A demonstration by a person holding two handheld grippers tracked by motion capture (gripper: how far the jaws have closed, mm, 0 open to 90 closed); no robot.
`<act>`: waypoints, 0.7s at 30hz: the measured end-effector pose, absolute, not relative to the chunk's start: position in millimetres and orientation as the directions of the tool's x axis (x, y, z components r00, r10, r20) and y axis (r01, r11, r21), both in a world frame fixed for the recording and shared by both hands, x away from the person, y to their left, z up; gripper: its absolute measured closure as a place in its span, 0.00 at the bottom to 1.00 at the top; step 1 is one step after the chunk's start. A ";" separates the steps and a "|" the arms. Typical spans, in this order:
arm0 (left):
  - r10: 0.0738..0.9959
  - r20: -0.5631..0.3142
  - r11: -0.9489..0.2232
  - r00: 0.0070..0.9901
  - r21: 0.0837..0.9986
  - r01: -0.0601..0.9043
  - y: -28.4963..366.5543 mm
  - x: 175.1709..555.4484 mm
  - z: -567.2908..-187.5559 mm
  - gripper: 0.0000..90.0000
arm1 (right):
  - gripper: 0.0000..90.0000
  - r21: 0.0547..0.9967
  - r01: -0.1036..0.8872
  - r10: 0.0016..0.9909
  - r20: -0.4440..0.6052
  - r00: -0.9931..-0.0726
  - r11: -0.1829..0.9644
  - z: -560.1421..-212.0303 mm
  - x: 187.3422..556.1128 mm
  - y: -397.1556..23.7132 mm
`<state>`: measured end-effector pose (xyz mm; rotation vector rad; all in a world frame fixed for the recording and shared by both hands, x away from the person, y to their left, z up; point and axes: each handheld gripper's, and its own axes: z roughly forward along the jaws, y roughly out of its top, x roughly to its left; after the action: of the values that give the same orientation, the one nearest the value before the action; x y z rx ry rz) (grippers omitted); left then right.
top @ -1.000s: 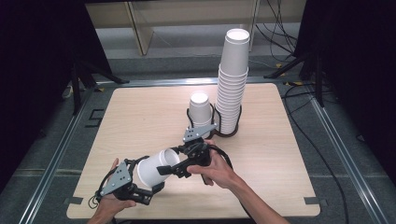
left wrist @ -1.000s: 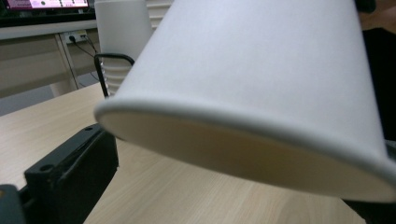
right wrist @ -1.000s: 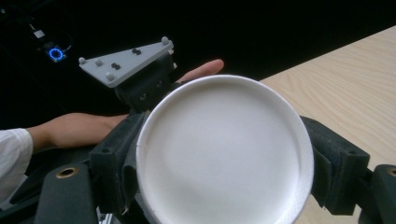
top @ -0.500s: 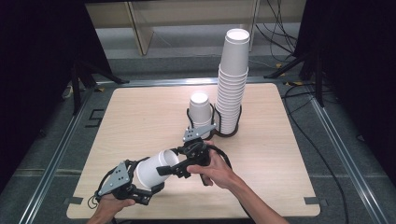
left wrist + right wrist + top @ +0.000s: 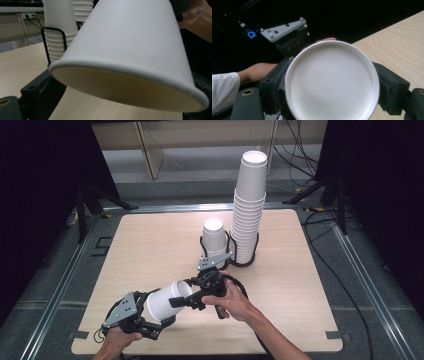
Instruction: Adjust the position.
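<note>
Lab: black curtains (image 5: 45, 180), floor cables (image 5: 300, 140)

**White paper cup held on its side above the table**

A plain white paper cup (image 5: 167, 301) lies tilted on its side just above the near edge of the wooden table, left of centre. Its open rim faces near-left; its flat closed base points right.

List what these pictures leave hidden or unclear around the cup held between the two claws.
- Left claw, high view: the paper cup covers its tips, so the grip there is unclear.
- Right claw, right claw view: the cup's base hides the pads' contact.
- Cup holder, high view: the tall stack hides its base.
- Left claw view: the cup blocks the table behind it.
</note>
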<state>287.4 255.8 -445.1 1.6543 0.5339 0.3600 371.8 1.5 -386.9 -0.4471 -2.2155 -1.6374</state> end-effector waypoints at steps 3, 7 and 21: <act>0.537 -0.070 -0.093 0.841 0.986 0.141 255.5 287.3 -445.3 0.05 | 0.26 0.845 0.451 0.045 0.458 -0.888 0.287 -387.5 372.1 1.2; 0.537 -0.063 -0.096 0.841 0.986 0.135 255.0 287.3 -445.5 0.04 | 0.26 0.843 0.451 0.046 0.458 -0.888 0.293 -388.5 372.5 0.4; 0.519 -0.050 -0.116 0.853 0.985 0.128 257.2 288.3 -445.7 0.05 | 0.26 0.835 0.459 0.041 0.470 -0.882 0.305 -391.0 373.2 0.0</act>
<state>288.3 257.2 -445.7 1.6747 0.5082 0.3575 373.2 0.0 -391.0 -0.4477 -2.2182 -1.6004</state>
